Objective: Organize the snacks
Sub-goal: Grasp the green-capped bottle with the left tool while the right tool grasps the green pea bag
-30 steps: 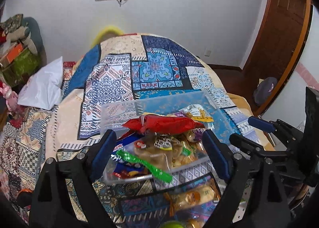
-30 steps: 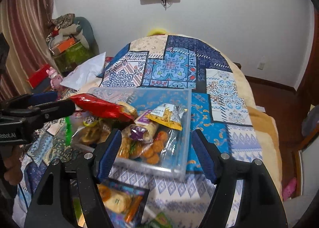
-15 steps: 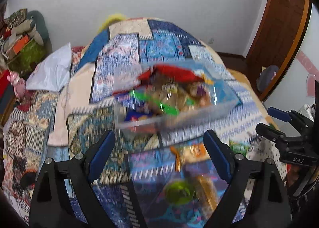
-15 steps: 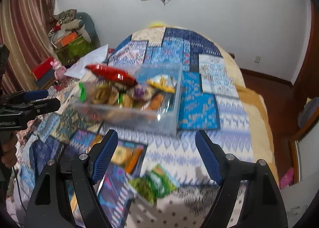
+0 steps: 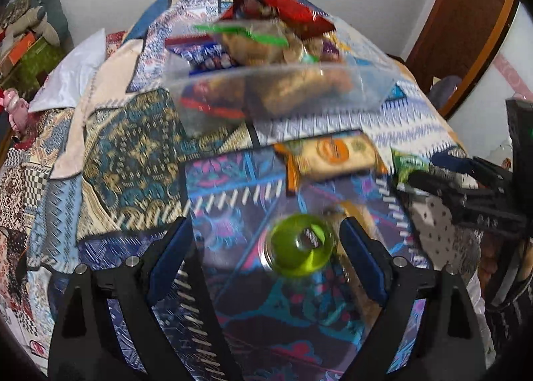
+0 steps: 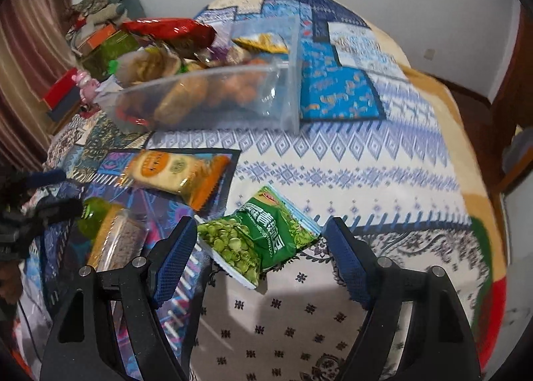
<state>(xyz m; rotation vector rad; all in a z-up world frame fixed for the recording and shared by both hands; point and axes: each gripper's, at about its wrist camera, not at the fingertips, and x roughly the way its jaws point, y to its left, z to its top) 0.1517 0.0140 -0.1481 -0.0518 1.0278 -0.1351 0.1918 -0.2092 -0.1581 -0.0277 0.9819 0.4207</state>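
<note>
Packet of green peas (image 6: 256, 234), flat on the patchwork bedspread (image 6: 333, 164), well apart from the clear plastic bin (image 6: 213, 97) and nearer to the camera. Lying right between the blue pads of the right gripper (image 6: 260, 241), jaws wide apart, nothing held. Probably the next snack to pick up.

For a good grasp: come down straight, pads on both long sides of the packet, and close across the middle, not on the thin sealed edge. Soft bag with air inside, so likely to slide or fold; squeeze gently, enough to lift, not enough to crush the peas. Avoid pinching the cloth below together with the packet.

Beside it, to the left: orange cracker packet (image 6: 176, 174), then a wrapped bar (image 6: 113, 234) and a green jelly cup (image 5: 301, 244). Left gripper (image 5: 265, 234) above this cup, also spread open and empty, cup near its right pad and not touched. Round, smooth cup, perhaps slippery; better to centre it between the pads before closing.

Bin already heaped, with a red packet (image 6: 166, 29) on top, above the rim. Best to place new snacks in the freer right end, low and flat, and to keep the two grippers apart over the bin.
</note>
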